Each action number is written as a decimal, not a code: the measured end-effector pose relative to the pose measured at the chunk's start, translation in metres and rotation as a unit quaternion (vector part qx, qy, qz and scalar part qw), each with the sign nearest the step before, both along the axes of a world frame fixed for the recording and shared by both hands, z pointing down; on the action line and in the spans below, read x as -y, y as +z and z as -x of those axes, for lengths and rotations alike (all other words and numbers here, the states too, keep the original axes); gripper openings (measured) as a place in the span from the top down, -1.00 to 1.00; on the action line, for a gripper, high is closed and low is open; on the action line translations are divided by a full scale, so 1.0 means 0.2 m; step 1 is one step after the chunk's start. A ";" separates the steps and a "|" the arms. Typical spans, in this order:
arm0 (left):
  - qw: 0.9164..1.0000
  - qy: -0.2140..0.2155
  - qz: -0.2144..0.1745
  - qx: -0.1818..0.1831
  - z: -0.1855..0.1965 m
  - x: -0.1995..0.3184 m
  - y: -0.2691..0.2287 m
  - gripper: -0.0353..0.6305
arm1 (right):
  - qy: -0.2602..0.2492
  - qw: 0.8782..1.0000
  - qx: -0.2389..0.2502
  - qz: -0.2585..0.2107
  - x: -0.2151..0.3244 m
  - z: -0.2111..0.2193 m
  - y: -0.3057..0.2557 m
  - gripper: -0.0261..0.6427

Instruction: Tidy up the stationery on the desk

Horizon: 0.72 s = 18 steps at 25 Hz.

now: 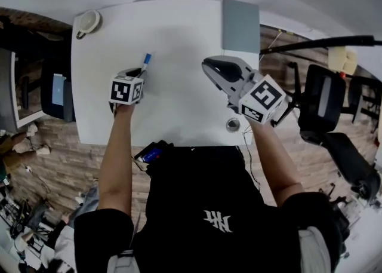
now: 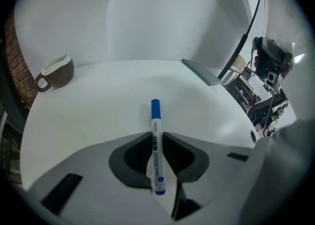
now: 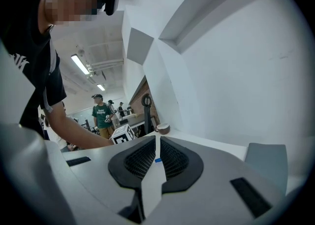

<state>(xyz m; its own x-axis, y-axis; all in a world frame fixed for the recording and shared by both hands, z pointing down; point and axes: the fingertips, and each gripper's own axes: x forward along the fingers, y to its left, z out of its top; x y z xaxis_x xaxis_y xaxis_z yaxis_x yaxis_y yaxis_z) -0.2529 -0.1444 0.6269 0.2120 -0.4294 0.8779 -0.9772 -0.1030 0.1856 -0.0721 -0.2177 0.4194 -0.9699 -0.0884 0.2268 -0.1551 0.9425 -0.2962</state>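
head view, from above: the white rectangular desk [image 1: 179, 92] fills the middle of the frame, with a black office chair [image 1: 322, 101] standing off its right side. a flat grey rectangular slab [image 1: 240, 25] lies at the desk's far right corner. my right gripper [image 1: 208, 64], grey-bodied, hangs above the right half of the desk, near that slab but apart from it. in the right gripper view its fingers stand almost together, with only a thin slit between the black ribbed pads [image 3: 174, 160], and nothing sits in that slit. my left gripper [image 2: 157, 138] is tilted steeply down over the left half of the desk. a brown ceramic mug with a white inside [image 2: 56, 71] sits at the far left corner, well apart from both grippers. the task's piece of stationery, a white whiteboard marker with a blue cap [image 2: 156, 120], lies lengthwise between my left fingers, which are drawn in narrow against its barrel on both sides. its capped end sticks out past the fingertips toward the far edge of the desk, and its blue butt end sits back between the jaws. whether the marker rests on the desk top or is lifted clear of it i cannot tell.
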 end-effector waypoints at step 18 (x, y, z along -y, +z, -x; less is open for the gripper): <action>0.981 -0.083 -0.092 -0.149 -0.37 0.59 -0.31 0.69 | 0.062 0.998 0.015 -0.004 0.18 -0.32 -0.03 0.77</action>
<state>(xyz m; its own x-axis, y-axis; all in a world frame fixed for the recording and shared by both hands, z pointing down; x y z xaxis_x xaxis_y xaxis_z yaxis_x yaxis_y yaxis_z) -0.1783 -0.2625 0.5652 0.3618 -0.6252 0.6916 -0.8885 -0.0066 0.4588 -0.0091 -0.2527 0.4141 -0.9577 -0.2103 0.1963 -0.2622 0.9188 -0.2949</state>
